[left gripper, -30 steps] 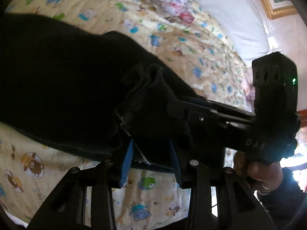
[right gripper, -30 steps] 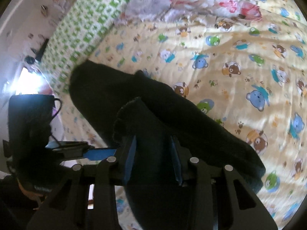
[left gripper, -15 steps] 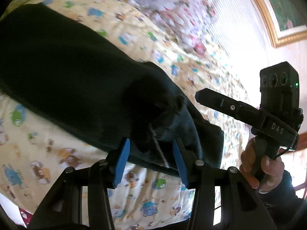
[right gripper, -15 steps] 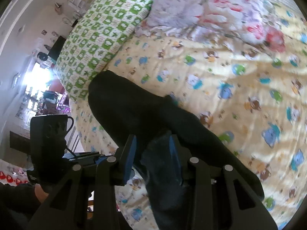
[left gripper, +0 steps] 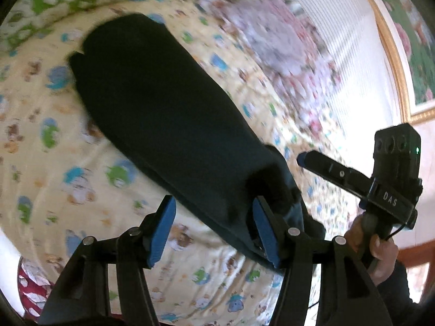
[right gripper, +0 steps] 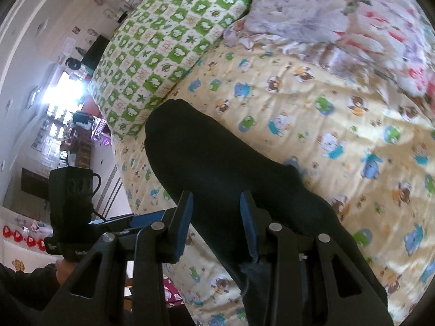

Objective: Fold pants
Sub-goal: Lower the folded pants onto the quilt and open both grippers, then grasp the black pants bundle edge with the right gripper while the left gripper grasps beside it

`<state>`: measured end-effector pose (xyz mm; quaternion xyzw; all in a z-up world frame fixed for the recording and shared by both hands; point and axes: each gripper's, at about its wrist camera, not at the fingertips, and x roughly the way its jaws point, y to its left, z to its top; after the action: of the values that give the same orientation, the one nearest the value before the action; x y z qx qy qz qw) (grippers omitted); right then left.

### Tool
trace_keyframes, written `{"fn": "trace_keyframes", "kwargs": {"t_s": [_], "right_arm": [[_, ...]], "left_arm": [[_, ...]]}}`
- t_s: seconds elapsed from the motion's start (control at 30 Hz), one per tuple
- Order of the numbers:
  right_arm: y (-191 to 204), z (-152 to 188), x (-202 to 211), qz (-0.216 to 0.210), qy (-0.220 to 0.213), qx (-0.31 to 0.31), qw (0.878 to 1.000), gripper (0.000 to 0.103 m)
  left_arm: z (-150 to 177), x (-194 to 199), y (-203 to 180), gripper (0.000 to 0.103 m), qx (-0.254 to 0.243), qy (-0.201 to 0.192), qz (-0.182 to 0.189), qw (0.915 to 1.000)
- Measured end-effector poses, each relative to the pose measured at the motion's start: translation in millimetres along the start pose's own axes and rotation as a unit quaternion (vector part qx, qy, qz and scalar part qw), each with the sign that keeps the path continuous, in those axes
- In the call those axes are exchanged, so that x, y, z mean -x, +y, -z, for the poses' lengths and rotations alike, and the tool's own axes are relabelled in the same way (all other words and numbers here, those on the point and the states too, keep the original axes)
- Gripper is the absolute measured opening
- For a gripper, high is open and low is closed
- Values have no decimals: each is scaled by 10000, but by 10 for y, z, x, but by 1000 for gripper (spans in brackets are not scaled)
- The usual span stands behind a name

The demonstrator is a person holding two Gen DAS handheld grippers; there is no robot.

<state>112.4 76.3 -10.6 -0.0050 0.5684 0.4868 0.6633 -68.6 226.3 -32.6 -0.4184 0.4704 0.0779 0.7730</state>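
Note:
The black pants (left gripper: 168, 114) lie as one long folded strip on the yellow cartoon-print bedsheet (left gripper: 62, 163). In the right wrist view the pants (right gripper: 217, 168) run from the green pillow toward me. My left gripper (left gripper: 214, 231) hovers over their near end. Its jaws are opening; the cloth lies loose between the blue pads, against the right one. My right gripper (right gripper: 217, 225) hangs above the strip, its jaws a little apart, and the cloth seen through the gap lies on the bed below. From the left wrist view the right gripper (left gripper: 301, 159) is clear of the fabric, held by a hand (left gripper: 378, 252).
A green checked pillow (right gripper: 168, 43) and a crumpled floral quilt (right gripper: 326, 19) lie at the head of the bed. A framed picture (left gripper: 407, 40) hangs on the wall. The bed's edge drops off at the left toward shelves and a bright window (right gripper: 65, 95).
Both grippers have pulled back and risen from the pants. The lifted cloth has dropped out of both grippers and lies flat. The left jaws have widened.

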Motion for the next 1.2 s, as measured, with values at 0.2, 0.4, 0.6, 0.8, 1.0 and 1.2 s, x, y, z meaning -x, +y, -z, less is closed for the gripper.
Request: {"fn": "trace_keyframes", "kwargs": {"t_s": [0.2,0.4,0.6,0.8,1.0,1.2], "right_arm": [[149,-267,-225,-95,184,212,9996,50],[288,-629,-556,-288,506,462,9972,50],[455,-908,-896,-383,825,740,9931,50],[525,-1137,-1157,-404,1088,875,9894,50],[571,-1368,-1466,-440,1361,1057,9841,50],[660,-1499,-1762,-440,1622,1246,9779,50]], "left_arm": [[-179,186,311,68,654,-411,-345,9964],[-397,258,615,68,1144,-605,-384,9909],[-551,263,789,68,1358,-650,-519,9872],[-677,219,905,69,1466,-671,-544,9854],[-771,112,1005,72,1651,-652,-719,9815],[-846,13,1047,72,1642,-713,-672,9815]]}}
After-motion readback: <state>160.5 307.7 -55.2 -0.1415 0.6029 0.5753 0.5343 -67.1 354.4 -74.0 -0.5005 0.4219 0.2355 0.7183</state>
